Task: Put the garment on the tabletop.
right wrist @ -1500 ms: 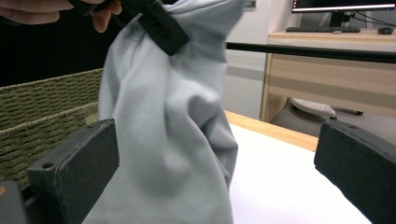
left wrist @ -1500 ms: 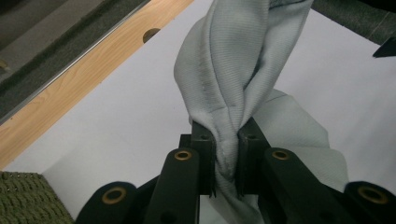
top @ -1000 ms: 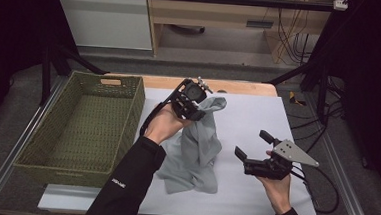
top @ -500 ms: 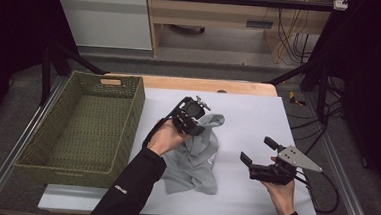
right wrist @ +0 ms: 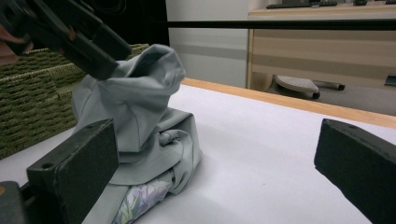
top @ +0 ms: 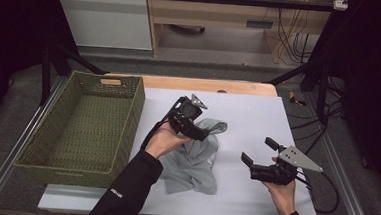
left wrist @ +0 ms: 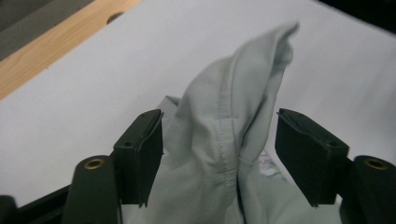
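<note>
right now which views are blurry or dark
High view: table evenly lit, surroundings dark. Left gripper view: the garment is sharp at the seam, its raised tip soft. Right gripper view: near jaws soft, the left hand-held gripper blurred.

garment – soft grey woven cloth, matt, stitched seams, a printed floral lining at its edge. basket – coarse green woven fibre, rough. table top smooth matt white, with a light wood edge strip. left gripper jaws matt black plastic, brass-coloured screw inserts.
</note>
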